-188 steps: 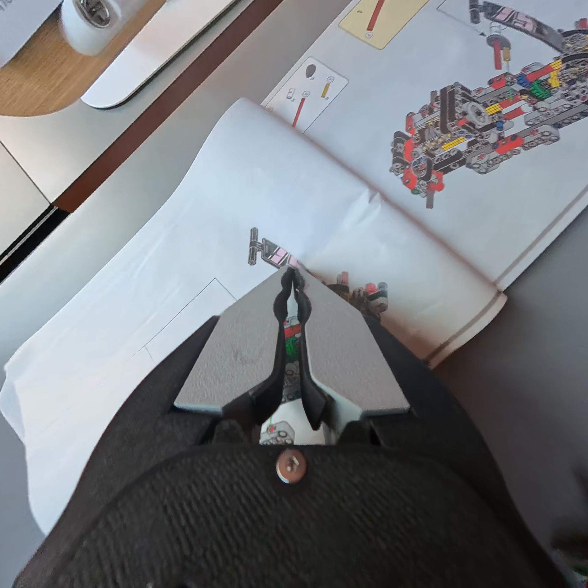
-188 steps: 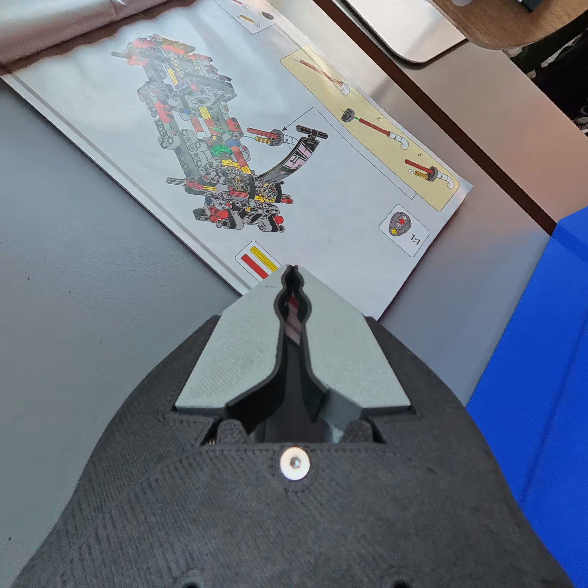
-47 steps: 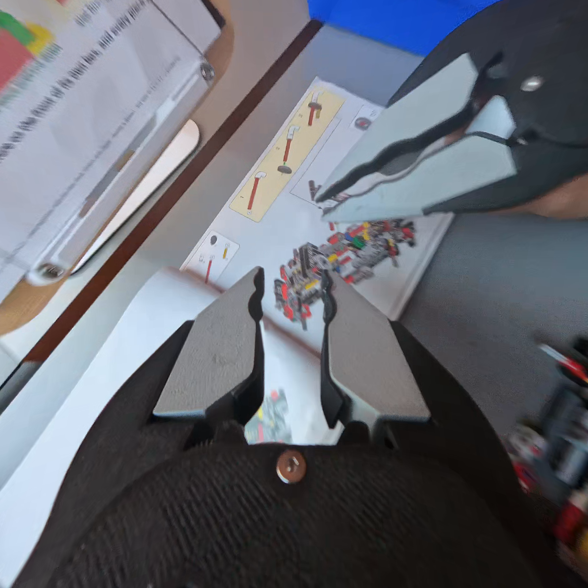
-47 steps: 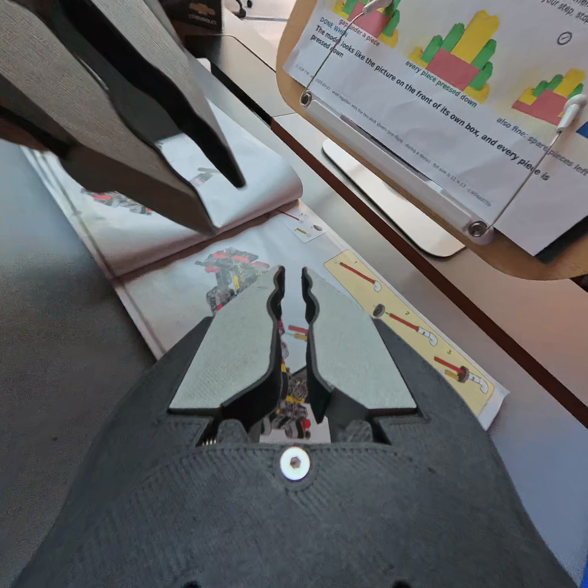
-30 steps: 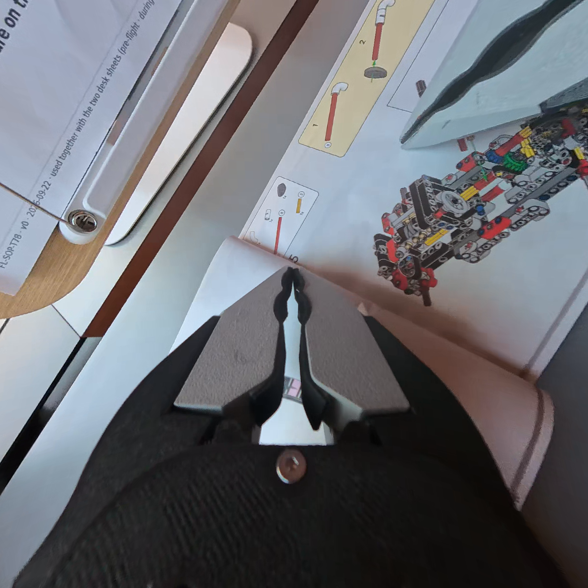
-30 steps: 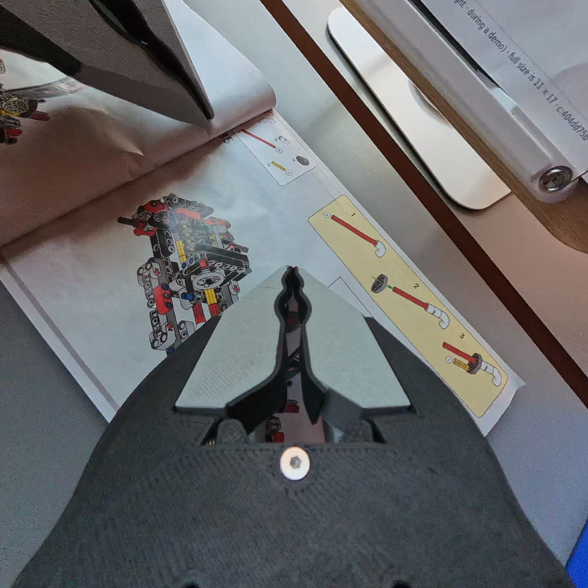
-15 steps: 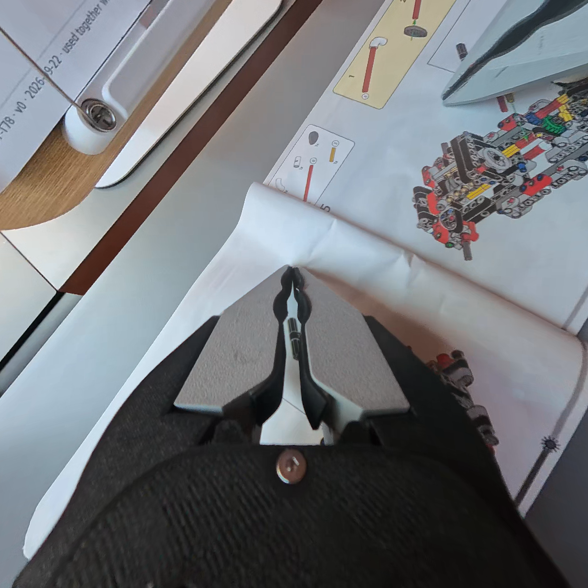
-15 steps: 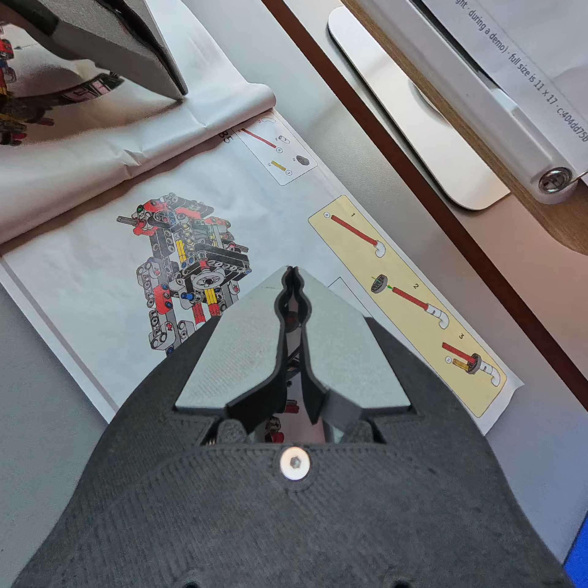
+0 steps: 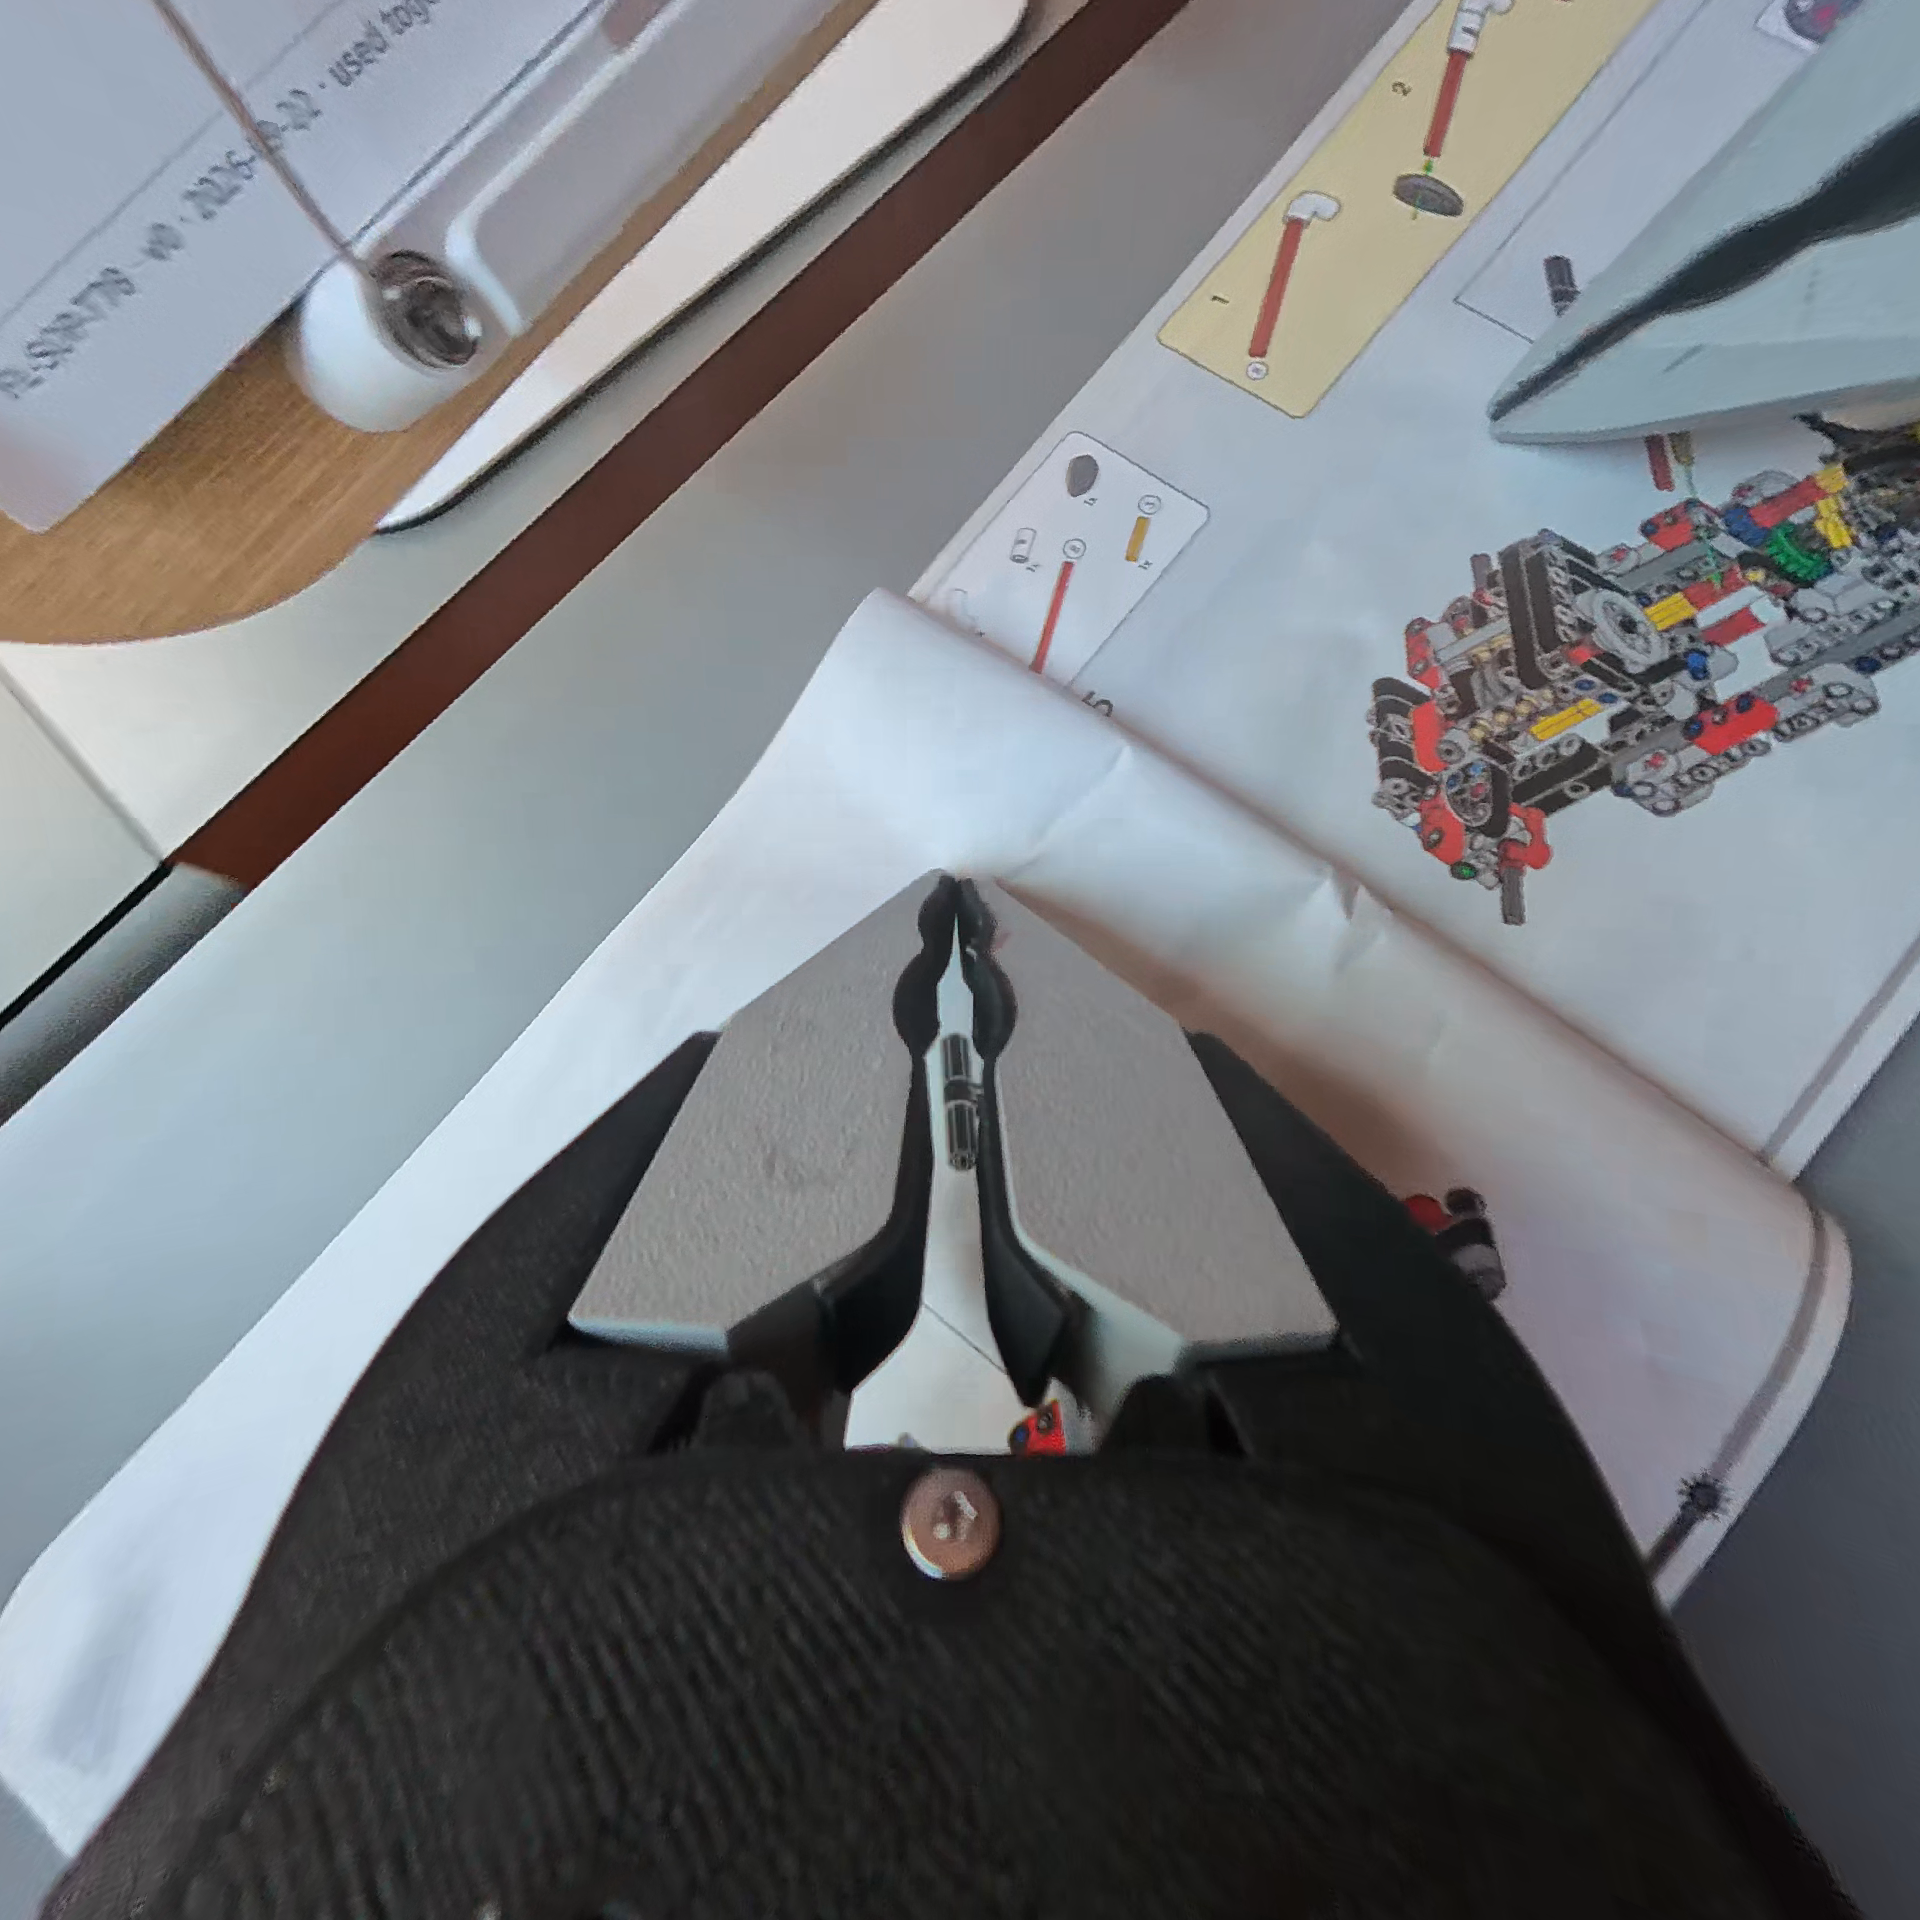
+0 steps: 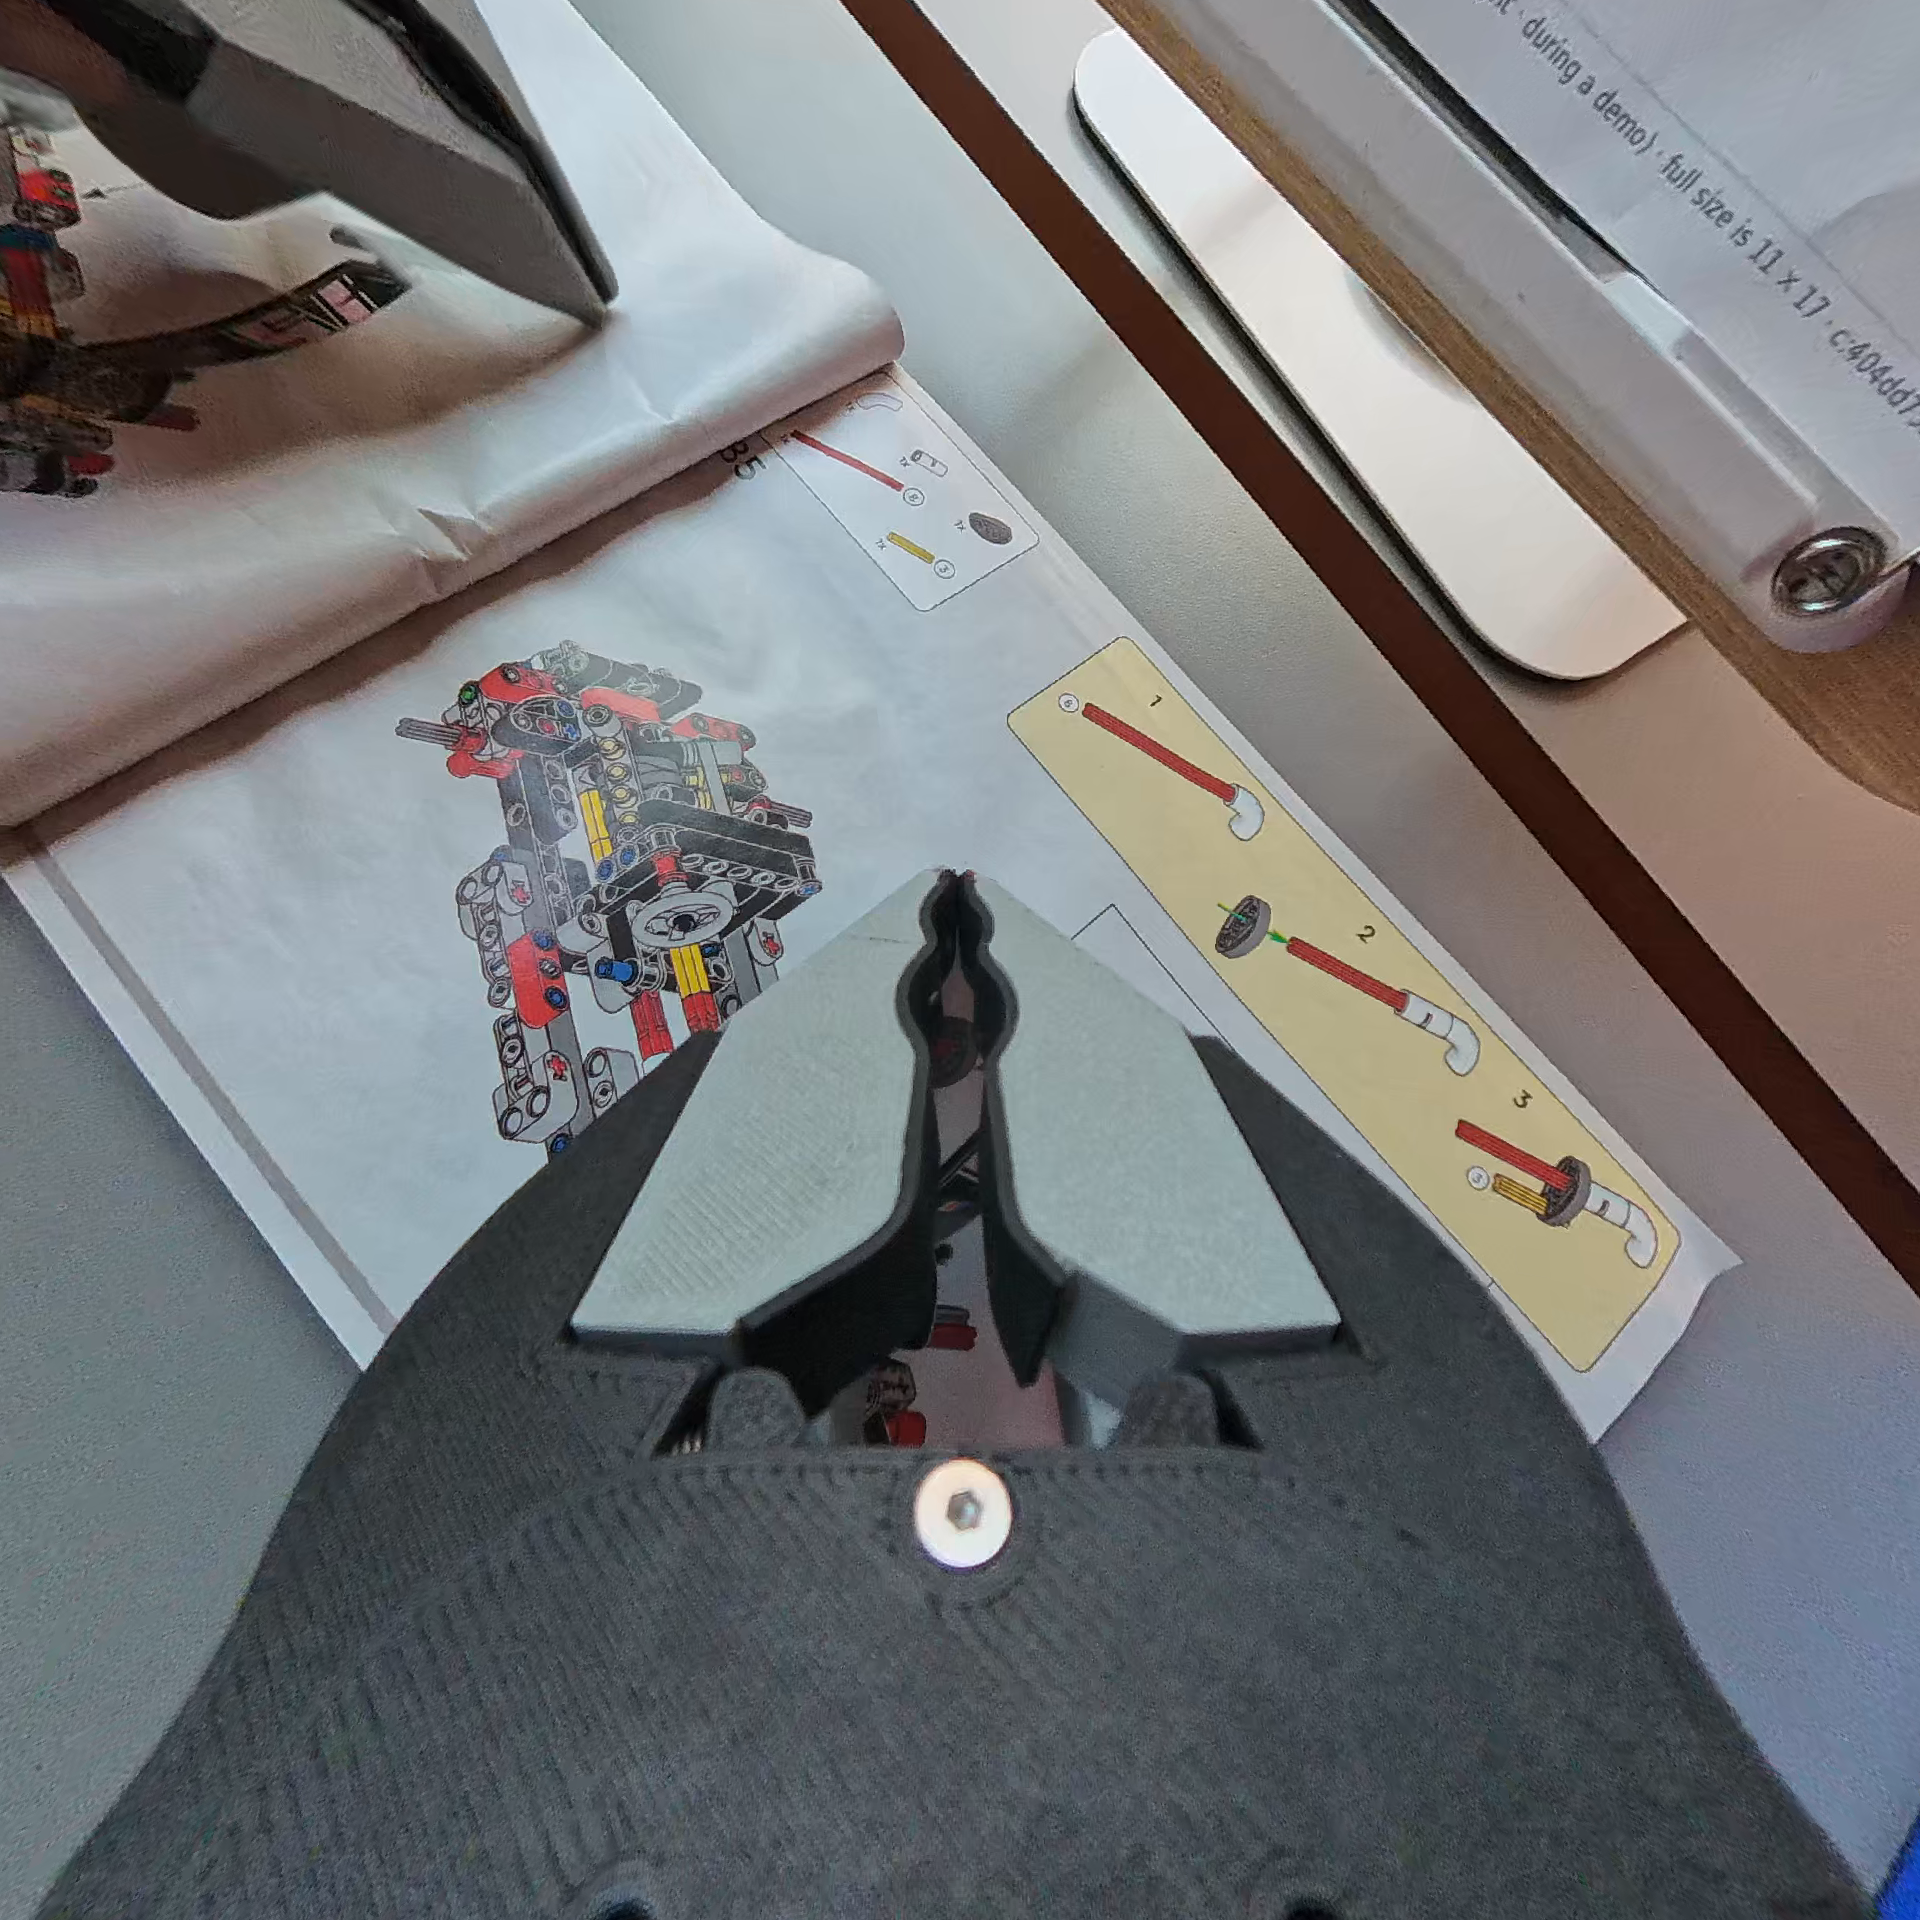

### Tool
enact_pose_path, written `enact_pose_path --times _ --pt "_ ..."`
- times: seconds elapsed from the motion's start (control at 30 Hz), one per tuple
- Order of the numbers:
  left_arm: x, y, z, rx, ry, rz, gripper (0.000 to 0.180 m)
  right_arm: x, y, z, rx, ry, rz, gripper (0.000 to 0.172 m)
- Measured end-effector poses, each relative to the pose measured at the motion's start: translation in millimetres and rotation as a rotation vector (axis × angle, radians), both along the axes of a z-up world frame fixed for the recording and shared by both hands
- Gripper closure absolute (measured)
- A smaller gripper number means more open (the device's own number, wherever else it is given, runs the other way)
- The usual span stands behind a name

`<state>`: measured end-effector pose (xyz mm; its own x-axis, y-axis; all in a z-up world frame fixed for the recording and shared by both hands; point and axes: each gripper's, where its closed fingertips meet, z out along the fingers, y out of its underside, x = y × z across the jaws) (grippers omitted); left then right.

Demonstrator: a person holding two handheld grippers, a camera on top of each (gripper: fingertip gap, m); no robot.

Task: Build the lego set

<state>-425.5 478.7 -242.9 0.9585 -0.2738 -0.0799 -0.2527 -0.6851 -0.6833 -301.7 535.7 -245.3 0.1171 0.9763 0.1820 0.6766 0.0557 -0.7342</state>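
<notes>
Booklet [image 10: 312,997] lies open flat on the grey table [image 10: 125,1195]: thin matte paper, printed with colour drawings of a brick-built model, a yellow strip of numbered steps, and a small parts box near the spine. Digits and a page number are readable; no brand shows.

Left gripper [image 9: 954,883]: jaws pressed together, tips pushed down into the curled left page [image 9: 935,748], which creases and dimples at the contact point. Nothing between the tips that I can make out. In the right wrist view this gripper [image 10: 592,301] sits on that same bulging page; its upper body is cut off by the frame edge.

Right gripper [image 10: 956,875]: jaws pressed together, bare, over the right page between the model drawing and the yellow strip. Contact with the paper cannot be told. Fingers [image 10: 790,1101] are flat grey wedges with a fine ribbed print texture and wavy black inner edges; housing is coarse black.

Beyond the booklet, across a dark brown seam [image 10: 1351,540]: a wooden board [image 10: 1849,727], a white rounded stand base [image 10: 1403,447], and a clamp bar holding a printed sheet [image 10: 1766,156]; its text is partly cropped, and blurred in the left view. A sliver of blue [image 10: 1907,1860] at the corner, unidentifiable.
</notes>
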Motion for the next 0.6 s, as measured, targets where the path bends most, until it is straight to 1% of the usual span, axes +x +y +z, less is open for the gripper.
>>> enact_pose_path --times 0.07,0.1,0.2,0.23,0.27,0.3,0.33,0.4,0.5,0.53,0.6 --pt "0.5 -6.0 10.8 -0.025 -0.007 0.09 0.18 0.0 -0.8 0.2 0.007 0.0 0.007 0.172" --pt "8.7 -11.3 22.3 -0.016 -0.021 0.099 0.18 0.0 -1.3 0.5 0.01 0.0 0.01 0.172" --pt "45.8 -37.1 70.8 0.139 -0.076 0.1 0.18 0.1 -2.9 1.0 0.03 -0.001 0.021 0.172" --pt "59.4 -52.9 82.3 0.167 -0.087 0.08 0.18 0.1 -3.2 1.2 0.042 -0.002 0.022 0.172" --pt "69.8 -71.9 90.9 0.178 -0.094 0.062 0.172 0.2 -3.2 1.2 0.059 -0.004 0.022 0.172" --pt "74.5 -94.5 96.8 0.17 -0.099 0.051 0.164 0.2 -3.3 1.2 0.081 -0.008 0.022 0.172" --pt "72.7 -120.4 101.0 0.15 -0.095 0.041 0.163 0.1 -3.3 1.2 0.105 -0.012 0.023 0.172" --pt "42.1 -176.1 105.5 0.109 -0.047 0.079 0.161 0.1 -3.5 1.4 0.16 -0.02 0.023 0.172" --pt "-45.5 -262.8 95.4 -0.009 0.073 0.237 0.16 -0.1 -3.7 1.6 0.232 -0.031 0.024 0.172" --pt "-67.2 -287.4 88.6 -0.051 0.064 0.264 0.162 -0.2 -3.8 1.6 0.248 -0.033 0.024 0.172" --pt "-90.3 -322.8 69.8 -0.137 -0.034 0.275 0.167 -0.3 -3.8 1.7 0.262 -0.035 0.024 0.172"
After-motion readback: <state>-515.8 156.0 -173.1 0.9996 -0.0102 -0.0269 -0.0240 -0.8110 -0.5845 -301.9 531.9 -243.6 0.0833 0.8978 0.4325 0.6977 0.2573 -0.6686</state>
